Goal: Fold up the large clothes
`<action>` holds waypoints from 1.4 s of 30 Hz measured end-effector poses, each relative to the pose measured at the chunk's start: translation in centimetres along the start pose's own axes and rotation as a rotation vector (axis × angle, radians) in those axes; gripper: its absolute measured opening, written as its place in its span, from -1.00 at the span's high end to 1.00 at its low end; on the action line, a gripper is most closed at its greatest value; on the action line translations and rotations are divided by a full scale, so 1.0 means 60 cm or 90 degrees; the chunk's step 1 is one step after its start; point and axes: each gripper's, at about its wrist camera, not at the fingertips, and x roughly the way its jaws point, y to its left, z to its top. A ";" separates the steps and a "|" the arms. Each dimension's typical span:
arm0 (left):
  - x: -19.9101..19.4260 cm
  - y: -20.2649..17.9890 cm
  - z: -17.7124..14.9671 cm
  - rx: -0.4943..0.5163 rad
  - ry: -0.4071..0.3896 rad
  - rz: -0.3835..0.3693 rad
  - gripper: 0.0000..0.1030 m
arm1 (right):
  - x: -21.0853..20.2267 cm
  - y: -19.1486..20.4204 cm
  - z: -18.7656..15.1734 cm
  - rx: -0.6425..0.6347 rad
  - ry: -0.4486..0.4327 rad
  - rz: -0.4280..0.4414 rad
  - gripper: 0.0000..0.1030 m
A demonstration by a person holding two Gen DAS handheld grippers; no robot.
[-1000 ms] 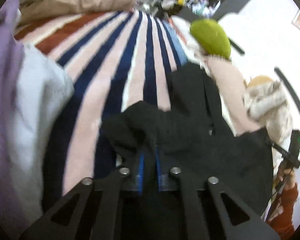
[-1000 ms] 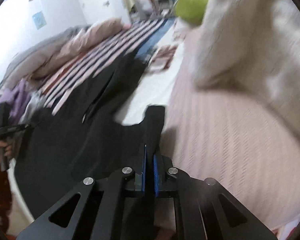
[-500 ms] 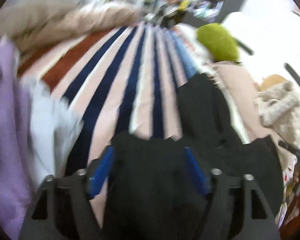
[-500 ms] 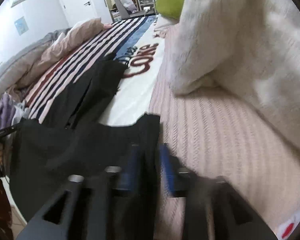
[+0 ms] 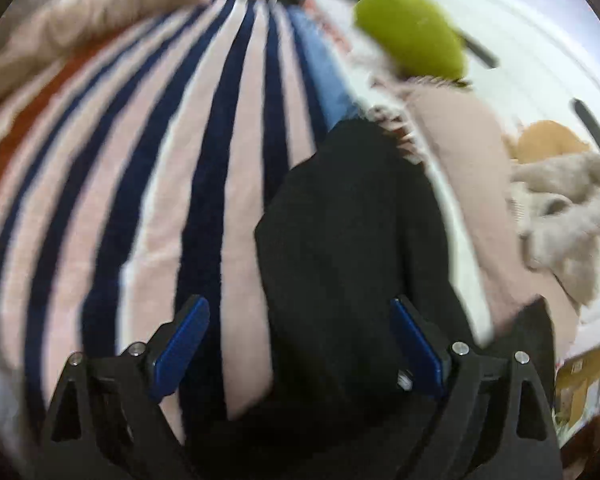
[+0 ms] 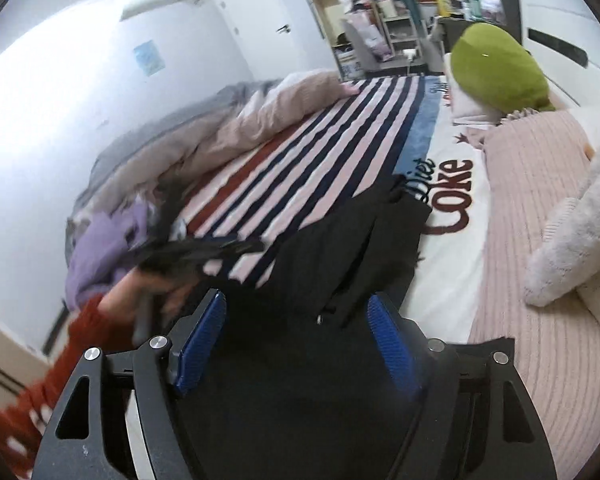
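A large black garment (image 5: 352,240) lies spread along the striped bed cover; it also shows in the right wrist view (image 6: 340,264). My left gripper (image 5: 300,320) is open above the garment's near end, blue pads wide apart, holding nothing. My right gripper (image 6: 298,316) is open too, over the garment's near edge, with nothing between its pads. The left gripper also shows blurred in the right wrist view (image 6: 192,252), held by a hand in a red sleeve.
The striped bed cover (image 5: 148,168) takes the left side. A green plush (image 6: 496,68) sits at the far end, a pink knit blanket (image 6: 540,240) and a fluffy grey throw (image 6: 580,240) on the right. Purple clothes (image 6: 100,248) and a bunched duvet (image 6: 236,128) lie left.
Both grippers were shut on the black garment a second ago; both have opened and let it go. The garment now lies flat on the bed. Both cameras have lifted.
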 end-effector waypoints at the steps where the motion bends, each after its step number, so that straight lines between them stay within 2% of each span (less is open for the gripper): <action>1: 0.023 0.011 0.007 -0.017 0.010 -0.005 -0.72 | 0.006 0.000 -0.012 -0.001 0.008 0.000 -0.37; 3: 0.059 0.029 0.015 -0.053 0.023 -0.033 -0.70 | 0.016 -0.011 -0.027 0.001 0.022 0.002 -0.37; 5: 0.074 0.034 0.015 -0.067 0.008 -0.051 -0.63 | 0.042 -0.038 -0.036 0.005 0.039 -0.022 -0.38; 6: 0.073 0.029 0.011 -0.058 -0.009 -0.054 -0.34 | 0.060 -0.062 -0.036 0.024 0.050 -0.037 -0.38; 7: 0.073 0.024 0.009 -0.049 -0.011 -0.065 0.21 | 0.078 -0.086 -0.034 0.050 0.060 -0.048 -0.38; 9: 0.077 0.017 0.003 -0.048 0.011 -0.115 0.81 | 0.115 -0.133 -0.022 0.091 0.074 -0.064 -0.38; 10: 0.075 0.013 0.001 -0.044 0.006 -0.120 0.87 | 0.142 -0.156 -0.015 0.112 0.081 -0.068 -0.38; 12: 0.044 -0.005 -0.006 -0.003 -0.050 -0.131 0.94 | 0.183 -0.187 -0.004 0.143 0.088 -0.061 -0.38; 14: 0.000 -0.025 -0.015 0.026 -0.101 -0.185 0.97 | 0.208 -0.208 0.002 0.172 0.081 -0.048 -0.38; 17: -0.075 -0.063 -0.040 0.106 -0.153 -0.224 0.97 | 0.218 -0.224 0.001 0.206 0.040 -0.004 -0.38; 19: -0.104 -0.080 -0.063 0.147 -0.154 -0.250 0.97 | 0.216 -0.230 0.000 0.218 0.015 0.038 -0.38; 20: -0.114 -0.091 -0.080 0.174 -0.145 -0.244 0.97 | 0.216 -0.233 0.000 0.223 0.008 0.052 -0.38; 22: -0.117 -0.087 -0.103 0.185 -0.130 -0.221 0.97 | 0.227 -0.231 0.005 0.222 0.014 0.051 -0.46; 23: -0.106 -0.082 -0.111 0.178 -0.118 -0.210 0.97 | 0.238 -0.229 0.010 0.215 0.025 0.036 -0.64; 24: -0.096 -0.074 -0.118 0.168 -0.111 -0.203 0.97 | 0.252 -0.227 0.016 0.205 0.035 0.019 -0.69; 26: -0.067 -0.062 -0.130 0.139 -0.092 -0.195 0.97 | 0.294 -0.224 0.028 0.202 0.067 -0.005 -0.69; 30: -0.027 -0.052 -0.146 0.116 -0.064 -0.179 0.97 | 0.370 -0.216 0.043 0.195 0.119 0.039 -0.68; 31: -0.021 -0.051 -0.147 0.110 -0.061 -0.180 0.97 | 0.380 -0.211 0.043 0.190 0.120 0.038 -0.64; 32: -0.020 -0.049 -0.148 0.107 -0.060 -0.179 0.97 | 0.386 -0.207 0.044 0.187 0.116 0.043 -0.20; 33: -0.021 -0.052 -0.149 0.107 -0.061 -0.178 0.97 | 0.388 -0.202 0.042 0.188 0.110 0.045 0.59; 34: -0.027 -0.052 -0.151 0.110 -0.064 -0.178 0.97 | 0.382 -0.194 0.041 0.190 0.094 0.047 0.92; 36: -0.035 -0.047 -0.160 0.121 -0.066 -0.178 0.97 | 0.350 -0.176 0.040 0.161 0.034 0.064 0.91; 37: -0.039 -0.045 -0.166 0.124 -0.060 -0.182 0.97 | 0.322 -0.166 0.040 0.142 -0.003 0.092 0.91; 39: -0.044 -0.032 -0.172 0.120 -0.041 -0.195 0.89 | 0.278 -0.150 0.033 0.121 -0.035 0.140 0.91; 41: -0.052 -0.021 -0.178 0.110 -0.038 -0.217 0.69 | 0.232 -0.120 0.019 0.070 -0.043 0.175 0.91; 42: -0.059 -0.015 -0.179 0.100 -0.040 -0.235 0.38 | 0.221 -0.110 0.012 0.053 -0.039 0.185 0.91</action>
